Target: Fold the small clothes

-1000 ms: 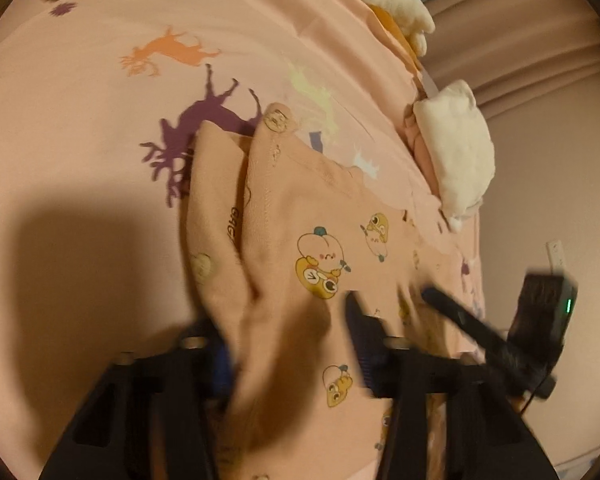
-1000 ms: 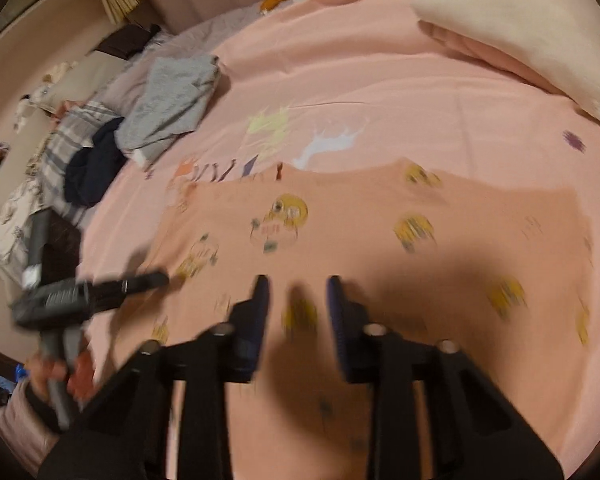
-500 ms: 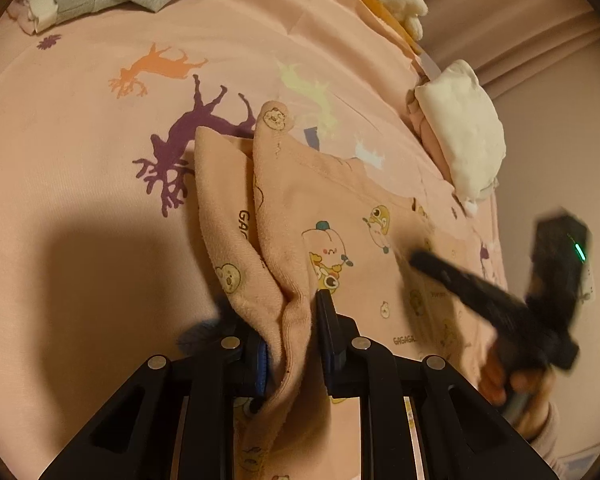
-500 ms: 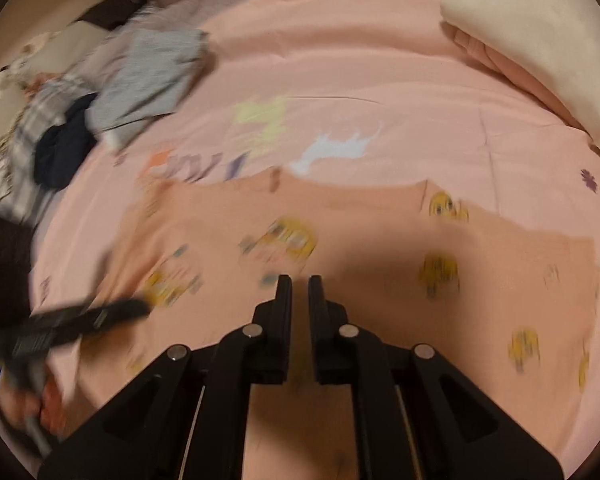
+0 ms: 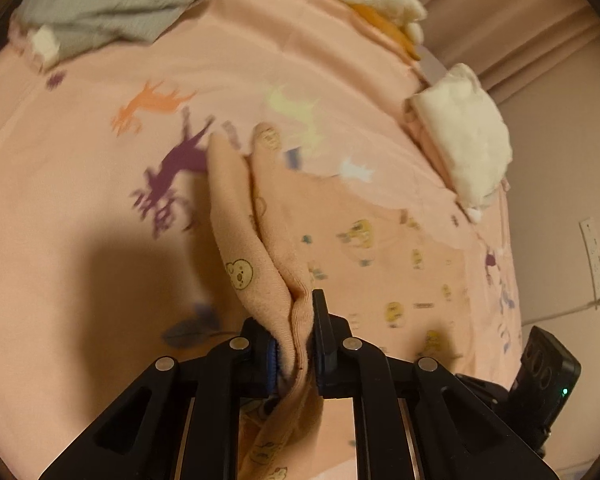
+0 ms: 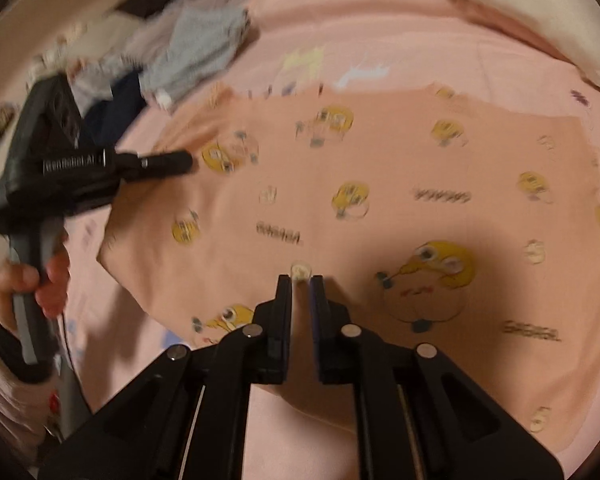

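Pinching a raised fold of the peach cotton garment printed with yellow cartoon faces (image 5: 260, 256), the left gripper (image 5: 294, 344) has its two black fingers clamped on the cloth, which bunches up between them and drapes away on both sides. From the right wrist view the same garment (image 6: 380, 200) lies spread flat across the pink bedsheet patterned with coloured deer (image 5: 100, 128), and the right gripper (image 6: 300, 292) stands low over its near part with jaws nearly together; a thin strip of peach cloth shows in the narrow gap, but whether it is gripped cannot be told. To the left in that view, the left gripper (image 6: 180, 162) is seen from the side, its black handle held in the person's hand (image 6: 32, 284). Farther out, a crumpled grey garment (image 5: 108, 4) lies near the sheet's far edge beside other dark clothes (image 6: 112, 108). A white fluffy pillow (image 5: 464, 136) rests at the far right, by a beige curtain (image 5: 512, 28).
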The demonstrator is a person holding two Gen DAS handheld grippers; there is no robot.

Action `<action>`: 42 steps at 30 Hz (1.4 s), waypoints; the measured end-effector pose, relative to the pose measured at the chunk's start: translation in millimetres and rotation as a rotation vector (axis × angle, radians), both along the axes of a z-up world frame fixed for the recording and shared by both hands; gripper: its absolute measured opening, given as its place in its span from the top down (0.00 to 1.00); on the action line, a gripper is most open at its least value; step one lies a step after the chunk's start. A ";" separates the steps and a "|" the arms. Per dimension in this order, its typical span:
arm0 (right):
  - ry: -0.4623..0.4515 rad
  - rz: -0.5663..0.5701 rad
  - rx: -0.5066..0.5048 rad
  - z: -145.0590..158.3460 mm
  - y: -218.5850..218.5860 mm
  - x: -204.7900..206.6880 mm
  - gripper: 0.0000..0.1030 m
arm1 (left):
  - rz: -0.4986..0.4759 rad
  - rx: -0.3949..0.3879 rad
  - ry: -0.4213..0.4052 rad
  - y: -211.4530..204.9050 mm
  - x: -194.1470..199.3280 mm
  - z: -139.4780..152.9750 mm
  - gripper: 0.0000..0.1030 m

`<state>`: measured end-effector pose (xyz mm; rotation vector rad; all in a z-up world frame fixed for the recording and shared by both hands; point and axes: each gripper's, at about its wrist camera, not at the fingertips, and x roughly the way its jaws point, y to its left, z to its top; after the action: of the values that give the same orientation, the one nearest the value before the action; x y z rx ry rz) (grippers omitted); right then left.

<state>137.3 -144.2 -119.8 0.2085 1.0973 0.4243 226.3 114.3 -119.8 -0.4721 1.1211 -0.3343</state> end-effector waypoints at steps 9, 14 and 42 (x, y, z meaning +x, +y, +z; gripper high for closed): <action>-0.026 -0.256 0.303 10.3 -83.5 -6.6 0.77 | -0.135 0.103 -0.049 -89.2 1.8 47.2 0.91; -0.039 -0.364 0.412 7.5 -118.9 -14.0 0.66 | -0.243 0.155 -0.025 -156.7 0.7 37.5 0.91; 0.117 -0.189 0.264 -20.2 -54.6 54.1 0.54 | -0.080 0.101 -0.004 -49.5 -31.2 1.4 0.56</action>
<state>191.4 -198.8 -140.0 0.5720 1.1223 0.3898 195.1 64.7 -118.3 -0.3377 1.1491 -0.3467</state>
